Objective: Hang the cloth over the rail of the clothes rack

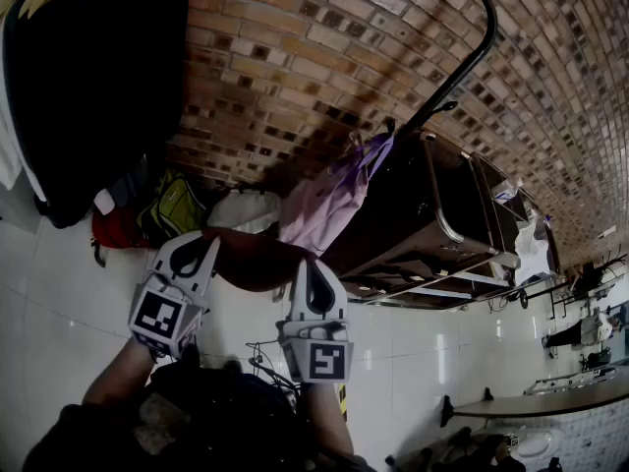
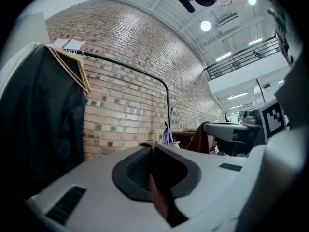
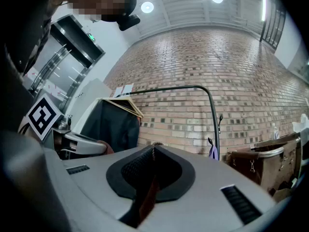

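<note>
left gripper (image 1: 190,249) and right gripper (image 1: 316,275) sit lowest in the head view. each has its fingers pressed together, pinching one end of the brown cloth (image 1: 251,257), which stretches between them, well short of the rack's black rail (image 1: 470,62). only the gripper views show the cloth nipped between the fingers. a dark garment (image 2: 43,120) hangs on the rail, and a purple cloth (image 1: 329,200) hangs beside the rack's post.
</note>
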Demonstrator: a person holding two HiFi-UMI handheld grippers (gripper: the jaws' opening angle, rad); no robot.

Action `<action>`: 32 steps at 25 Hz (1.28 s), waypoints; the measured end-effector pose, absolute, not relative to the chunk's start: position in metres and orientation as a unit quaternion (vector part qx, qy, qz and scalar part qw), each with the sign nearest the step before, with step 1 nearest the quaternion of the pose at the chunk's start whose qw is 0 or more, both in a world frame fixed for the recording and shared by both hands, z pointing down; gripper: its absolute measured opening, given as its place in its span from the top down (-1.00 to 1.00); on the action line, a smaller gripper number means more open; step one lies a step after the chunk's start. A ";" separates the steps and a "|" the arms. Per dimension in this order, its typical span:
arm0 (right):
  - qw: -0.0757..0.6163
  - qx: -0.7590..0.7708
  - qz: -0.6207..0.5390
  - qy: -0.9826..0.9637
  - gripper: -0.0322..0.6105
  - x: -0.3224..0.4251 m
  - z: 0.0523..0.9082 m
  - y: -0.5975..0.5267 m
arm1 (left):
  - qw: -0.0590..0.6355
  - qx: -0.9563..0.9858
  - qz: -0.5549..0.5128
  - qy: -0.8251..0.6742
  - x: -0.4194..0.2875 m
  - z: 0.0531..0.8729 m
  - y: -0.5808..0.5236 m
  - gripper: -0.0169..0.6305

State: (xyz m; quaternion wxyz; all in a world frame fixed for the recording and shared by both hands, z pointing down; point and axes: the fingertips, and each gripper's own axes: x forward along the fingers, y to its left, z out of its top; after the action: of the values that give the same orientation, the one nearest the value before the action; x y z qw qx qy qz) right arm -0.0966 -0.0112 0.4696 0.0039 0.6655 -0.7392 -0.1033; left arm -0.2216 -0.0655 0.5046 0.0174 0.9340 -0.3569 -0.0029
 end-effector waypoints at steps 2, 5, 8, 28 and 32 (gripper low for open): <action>0.004 0.672 -0.104 -0.733 0.79 -0.098 0.471 -0.011 | 0.016 0.939 -0.001 -0.345 -0.221 0.507 -0.068 0.88; 0.006 0.687 -0.108 -0.719 0.79 -0.094 0.471 -0.009 | 0.017 0.944 -0.004 -0.328 -0.219 0.508 -0.072 0.88; 0.003 0.701 -0.113 -0.704 0.79 -0.084 0.468 -0.008 | 0.017 0.950 -0.006 -0.310 -0.211 0.509 -0.076 0.88; -0.052 0.679 -0.142 -0.719 0.79 0.099 0.440 -0.080 | 0.016 0.952 -0.032 -0.304 -0.033 0.491 -0.125 0.88; -0.058 0.668 -0.150 -0.726 0.79 0.141 0.427 -0.094 | 0.008 0.955 -0.039 -0.293 0.022 0.471 -0.131 0.88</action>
State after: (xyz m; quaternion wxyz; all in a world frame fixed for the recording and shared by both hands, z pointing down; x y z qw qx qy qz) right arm 0.1407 -0.0939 0.4271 -0.0577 0.6682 -0.7265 -0.1495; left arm 0.0221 -0.1311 0.4707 0.0082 0.9552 -0.2932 -0.0386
